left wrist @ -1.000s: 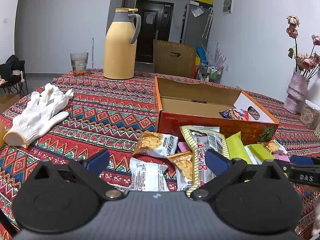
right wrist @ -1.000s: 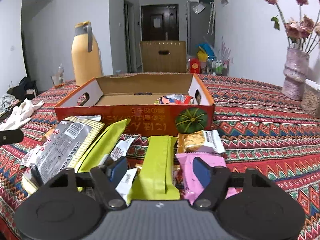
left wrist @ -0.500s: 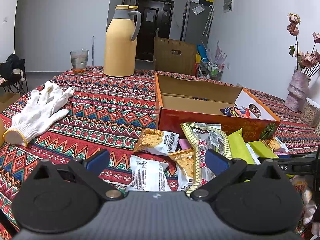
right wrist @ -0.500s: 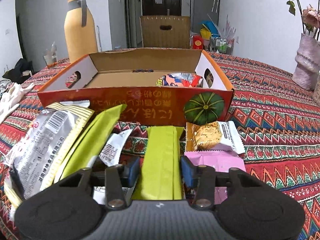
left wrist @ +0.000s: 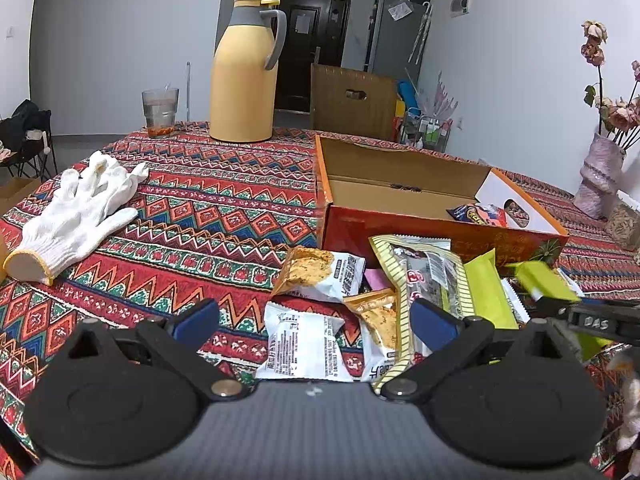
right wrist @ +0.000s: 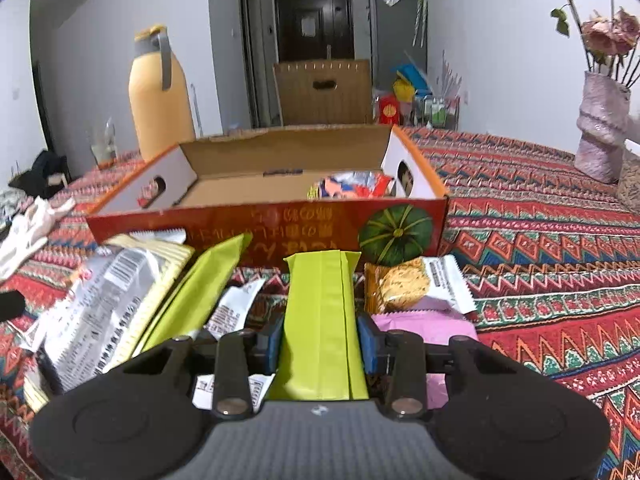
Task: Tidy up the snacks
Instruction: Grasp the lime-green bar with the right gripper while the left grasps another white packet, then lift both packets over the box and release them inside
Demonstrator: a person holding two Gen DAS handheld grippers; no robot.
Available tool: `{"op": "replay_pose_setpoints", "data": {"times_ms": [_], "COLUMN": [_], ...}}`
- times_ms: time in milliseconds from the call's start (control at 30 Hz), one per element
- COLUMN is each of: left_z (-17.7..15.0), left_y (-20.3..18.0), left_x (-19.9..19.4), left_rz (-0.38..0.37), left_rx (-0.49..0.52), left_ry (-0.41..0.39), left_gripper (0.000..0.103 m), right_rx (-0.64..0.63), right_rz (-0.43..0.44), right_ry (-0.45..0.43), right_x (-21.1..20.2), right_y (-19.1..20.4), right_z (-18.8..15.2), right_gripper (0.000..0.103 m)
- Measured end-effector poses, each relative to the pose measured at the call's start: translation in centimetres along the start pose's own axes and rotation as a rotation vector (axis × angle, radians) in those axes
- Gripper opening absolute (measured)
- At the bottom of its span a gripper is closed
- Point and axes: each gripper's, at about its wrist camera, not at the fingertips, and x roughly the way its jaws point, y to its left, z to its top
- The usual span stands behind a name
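Note:
My right gripper (right wrist: 320, 340) is shut on a lime green snack packet (right wrist: 320, 312) and holds it a little above the pile, in front of the open orange cardboard box (right wrist: 272, 220). The packet also shows in the left wrist view (left wrist: 544, 280), lifted at the right. A colourful snack bag (right wrist: 352, 186) lies inside the box at its right end. My left gripper (left wrist: 314, 320) is open and empty above white and orange biscuit packets (left wrist: 308, 344). A long striped packet (left wrist: 424, 280), a second green packet (right wrist: 200, 292) and a pink packet (right wrist: 424, 326) lie in the pile.
White work gloves (left wrist: 80, 216) lie at the left on the patterned tablecloth (left wrist: 224, 208). A yellow thermos jug (left wrist: 244, 80) and a glass (left wrist: 160, 112) stand at the back. A pink vase with dried flowers (right wrist: 600, 132) stands at the far right.
My right gripper closed on the lime green packet and lifted it a little off the pile. My left gripper stayed open and hardly moved.

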Motion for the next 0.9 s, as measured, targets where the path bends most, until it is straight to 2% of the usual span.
{"op": "replay_pose_setpoints", "data": {"times_ms": [367,700,900], "left_z": [-0.4,-0.5,-0.4], "left_y": [1.9,1.6,0.9], "left_x": [1.6,3.8,5.0], "left_rz": [0.052,0.054,0.085], "left_rx": [-0.026,-0.01,0.025], "left_ry": [0.072,0.135,0.155], "left_gripper": [0.103,0.103,0.103], "right_rx": [0.056,0.071,0.07], "right_rz": [-0.016,-0.019,-0.014], "right_ry": [-0.131,-0.153,-0.151], "right_x": [-4.0,-5.2,-5.1], "right_y": [-1.2,-1.6,-1.6], "right_z": [-0.9,-2.0,-2.1], "right_gripper": [0.037,0.037,0.037]}}
